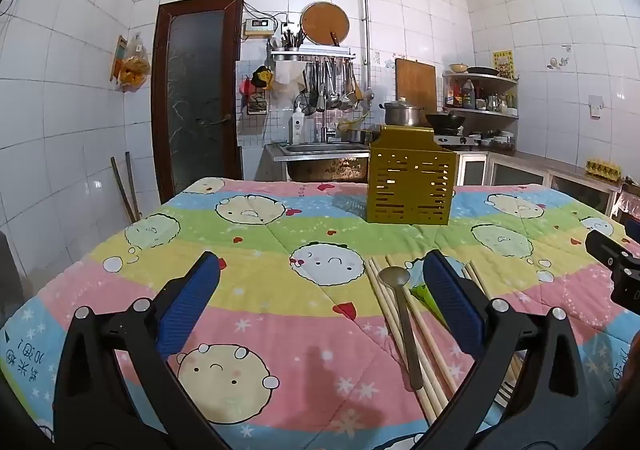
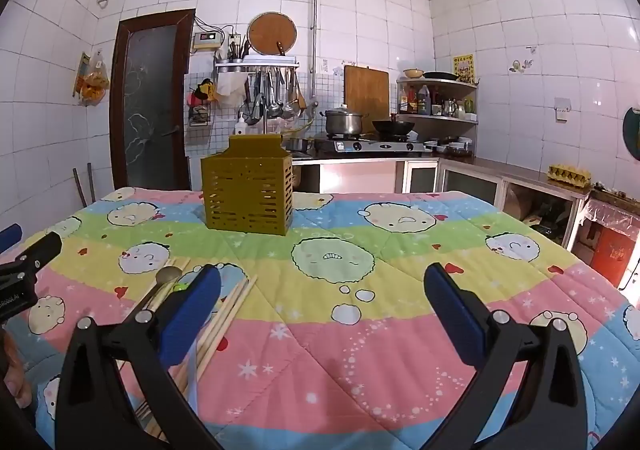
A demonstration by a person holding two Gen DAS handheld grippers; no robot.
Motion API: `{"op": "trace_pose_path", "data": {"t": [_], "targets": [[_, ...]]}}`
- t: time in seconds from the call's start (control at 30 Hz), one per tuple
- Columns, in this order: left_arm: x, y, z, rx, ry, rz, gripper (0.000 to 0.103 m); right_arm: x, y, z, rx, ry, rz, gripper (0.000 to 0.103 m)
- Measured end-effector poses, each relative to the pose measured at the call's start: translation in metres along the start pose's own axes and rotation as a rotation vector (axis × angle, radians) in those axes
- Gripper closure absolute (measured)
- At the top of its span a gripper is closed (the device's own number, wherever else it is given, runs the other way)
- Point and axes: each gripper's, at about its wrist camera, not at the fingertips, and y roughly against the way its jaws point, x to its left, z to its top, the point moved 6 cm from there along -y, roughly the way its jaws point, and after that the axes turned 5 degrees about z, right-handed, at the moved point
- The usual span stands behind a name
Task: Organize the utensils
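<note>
A gold slotted utensil holder (image 1: 410, 185) stands upright at the far middle of the quilt-covered table; it also shows in the right wrist view (image 2: 248, 195). Several wooden chopsticks (image 1: 424, 338) and a grey metal spoon (image 1: 404, 314) lie on the quilt by my left gripper's right finger. A small green item (image 1: 425, 294) lies beside them. In the right wrist view the chopsticks (image 2: 226, 314) and spoon (image 2: 166, 276) lie by the left finger. My left gripper (image 1: 320, 278) is open and empty above the quilt. My right gripper (image 2: 322, 286) is open and empty.
The colourful cartoon quilt (image 1: 256, 246) covers the whole table. The right gripper's body (image 1: 616, 266) shows at the left view's right edge, the left gripper's body (image 2: 24, 274) at the right view's left edge. A sink (image 1: 320, 153), stove (image 2: 372, 145) and counters stand behind.
</note>
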Motion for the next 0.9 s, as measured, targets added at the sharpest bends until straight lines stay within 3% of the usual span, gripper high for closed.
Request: {"op": "trace_pose_path", "data": {"t": [0.9], "targets": [[0.002,0.0,0.001,0.0,0.005,-0.002,0.005,-0.009,0.006,0.006,-0.009,-0.005,-0.014,0.004]]}}
